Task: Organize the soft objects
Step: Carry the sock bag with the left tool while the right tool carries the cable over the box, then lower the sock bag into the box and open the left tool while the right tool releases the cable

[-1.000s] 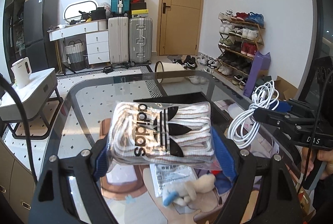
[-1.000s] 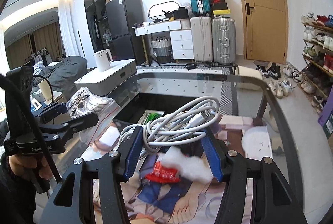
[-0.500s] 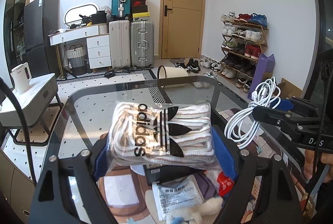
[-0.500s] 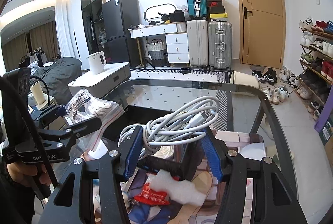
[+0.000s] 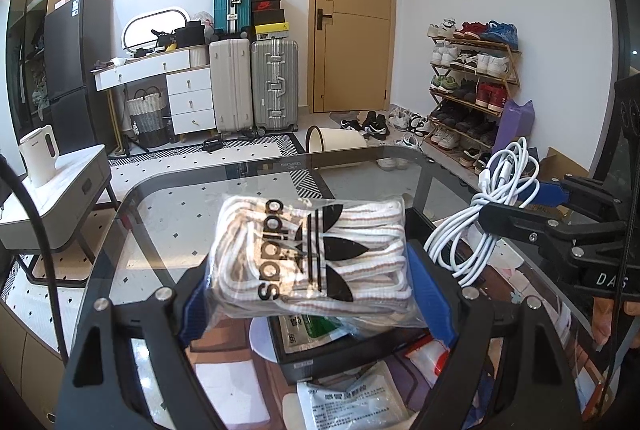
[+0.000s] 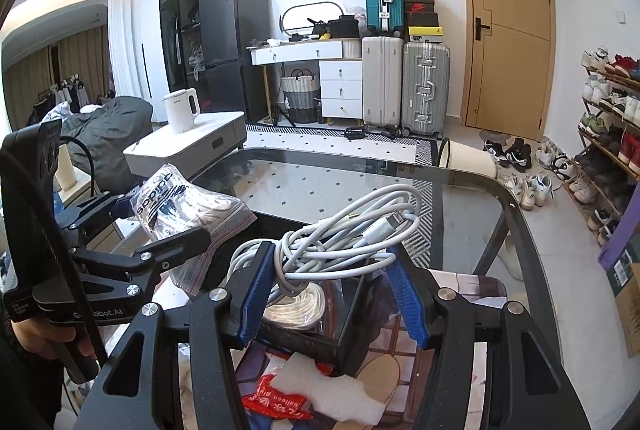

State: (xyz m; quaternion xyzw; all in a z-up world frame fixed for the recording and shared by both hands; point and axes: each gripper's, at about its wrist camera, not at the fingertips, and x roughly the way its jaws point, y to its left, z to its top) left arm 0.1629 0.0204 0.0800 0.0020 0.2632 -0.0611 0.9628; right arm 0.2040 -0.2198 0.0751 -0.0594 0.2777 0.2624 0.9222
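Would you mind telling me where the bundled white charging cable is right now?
The white charging cable is clamped in the right claw, held above the black box on the glass table, right of the bagged socks.

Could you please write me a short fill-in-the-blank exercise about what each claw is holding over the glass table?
1. The left claw grips a clear bag of ____ laces.
2. The right claw is closed on a coiled white ____.
3. Both claws hang above a black ____ on the glass table.
4. A white ____ stands on the side table.

Missing words: white; cable; box; kettle
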